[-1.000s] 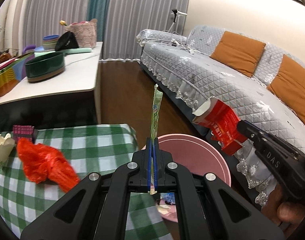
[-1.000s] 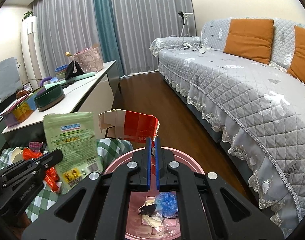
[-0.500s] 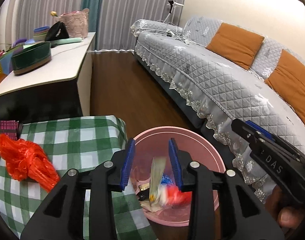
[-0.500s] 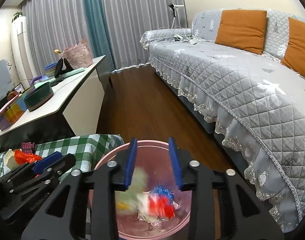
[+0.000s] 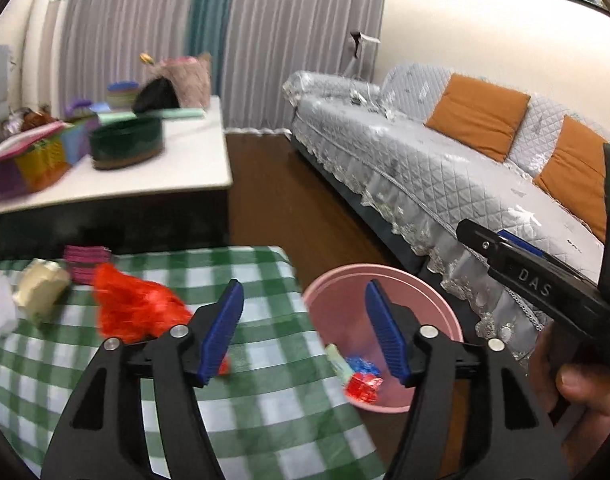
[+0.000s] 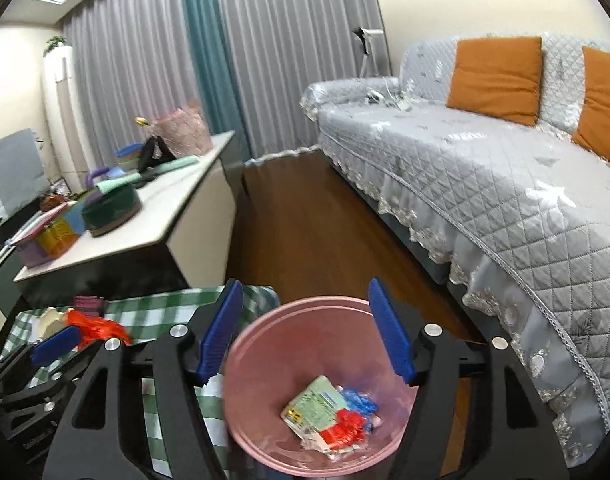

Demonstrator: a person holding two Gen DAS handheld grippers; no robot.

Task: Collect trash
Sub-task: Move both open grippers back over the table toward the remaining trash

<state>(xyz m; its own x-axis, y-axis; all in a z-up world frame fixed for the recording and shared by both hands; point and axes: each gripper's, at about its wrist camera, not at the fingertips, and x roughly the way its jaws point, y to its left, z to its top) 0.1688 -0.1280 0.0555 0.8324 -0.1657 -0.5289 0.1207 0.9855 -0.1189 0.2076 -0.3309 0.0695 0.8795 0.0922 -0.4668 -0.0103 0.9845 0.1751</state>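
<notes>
A pink trash bin [image 6: 261, 392] stands on the floor beside the green checked table [image 5: 265, 408]; it also shows in the left wrist view [image 5: 433, 308]. In it lie a green packet [image 6: 317, 402], a red carton [image 6: 343, 430] and blue wrappers. My right gripper [image 6: 305, 332] is open and empty above the bin. My left gripper [image 5: 305, 332] is open and empty over the table's right edge. On the table lie a red plastic bag [image 5: 133, 308], a cream crumpled wrapper [image 5: 41, 292] and a pink block [image 5: 85, 260].
A grey quilted sofa [image 6: 505, 184] with orange cushions runs along the right. A white side counter [image 5: 117, 184] with a dark green bowl [image 5: 125, 148] and coloured boxes stands behind the table. Dark wood floor lies between them.
Both grippers opened and dropped the green packet and the red carton into the bin. The jaws have spread wider since. The left gripper has swung left toward the table.
</notes>
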